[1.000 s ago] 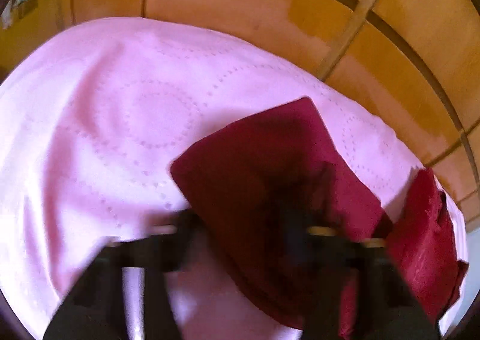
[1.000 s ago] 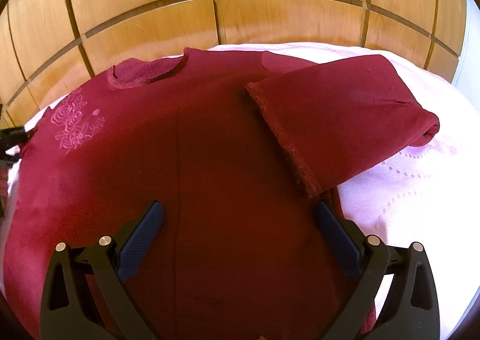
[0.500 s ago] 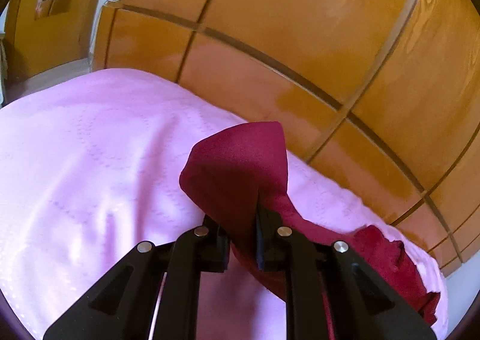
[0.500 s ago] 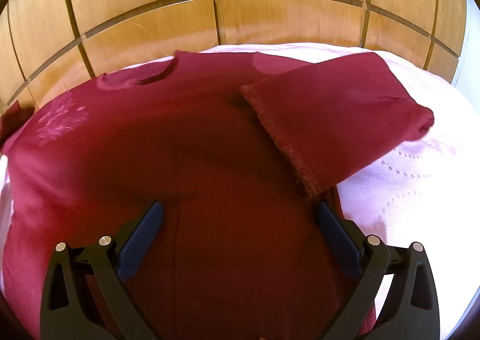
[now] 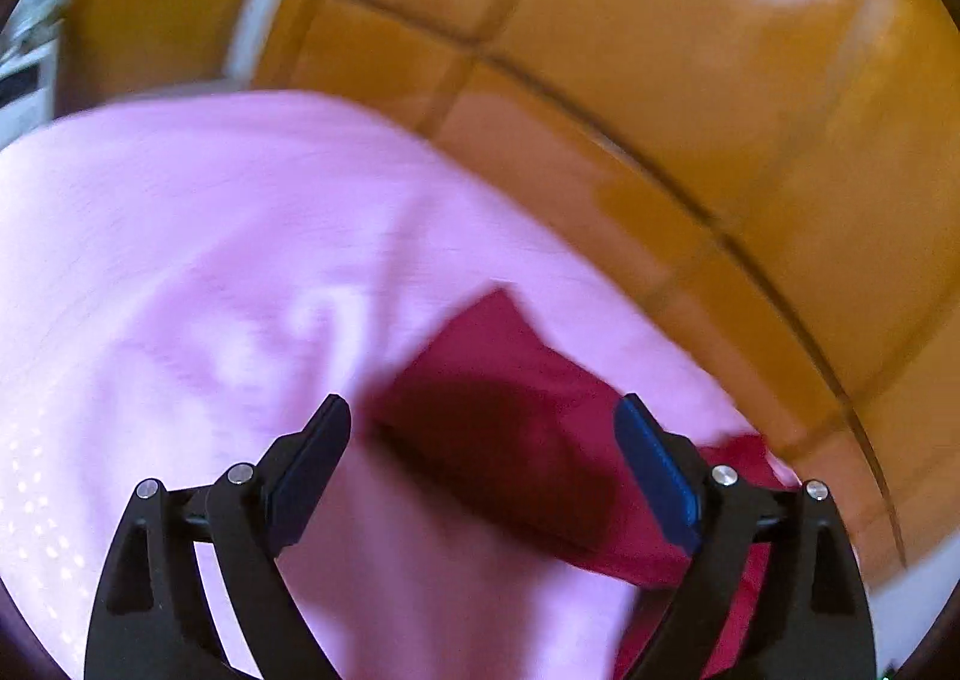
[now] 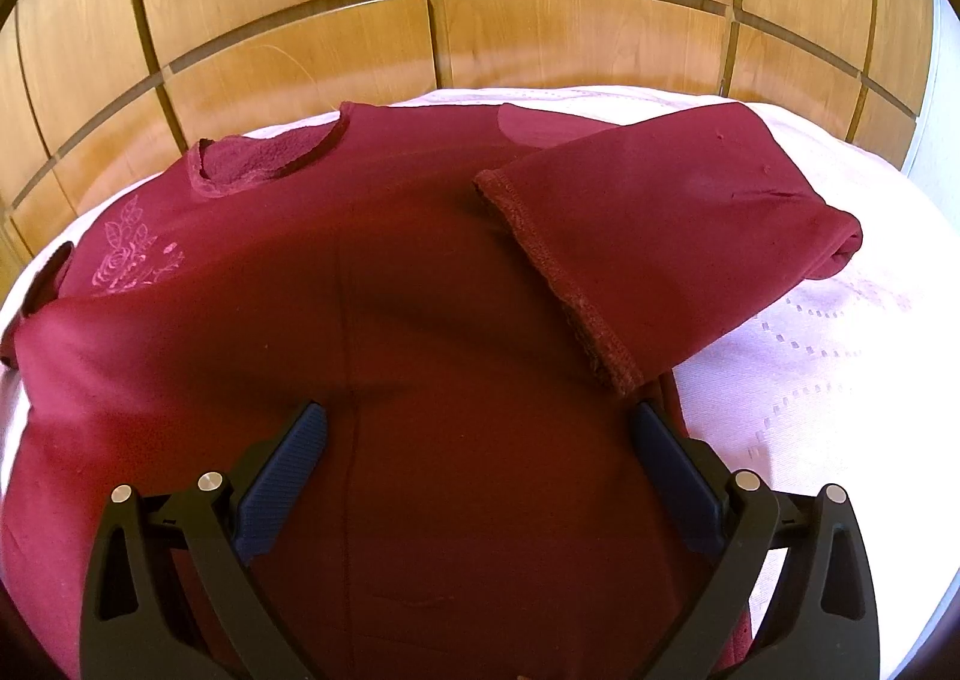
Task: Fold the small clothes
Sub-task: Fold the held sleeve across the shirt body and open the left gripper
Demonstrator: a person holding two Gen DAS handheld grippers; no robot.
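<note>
A dark red top (image 6: 360,320) with a pink rose print (image 6: 129,260) lies spread on the pink bedspread (image 6: 810,356). Its right sleeve (image 6: 660,236) is folded in across the body. My right gripper (image 6: 480,452) is open and empty, just above the lower body of the top. In the blurred left wrist view, my left gripper (image 5: 483,440) is open and empty above the left sleeve (image 5: 510,416), which lies on the bedspread (image 5: 180,290).
A wooden panelled wall (image 6: 480,8) runs right behind the bed and shows in the left wrist view (image 5: 690,110) too. A doorway and shelves (image 5: 36,50) show at the far left, blurred.
My left gripper has opened and let go of the left sleeve, which dropped onto the bedspread. The top has settled flatter. My right gripper has not moved.
</note>
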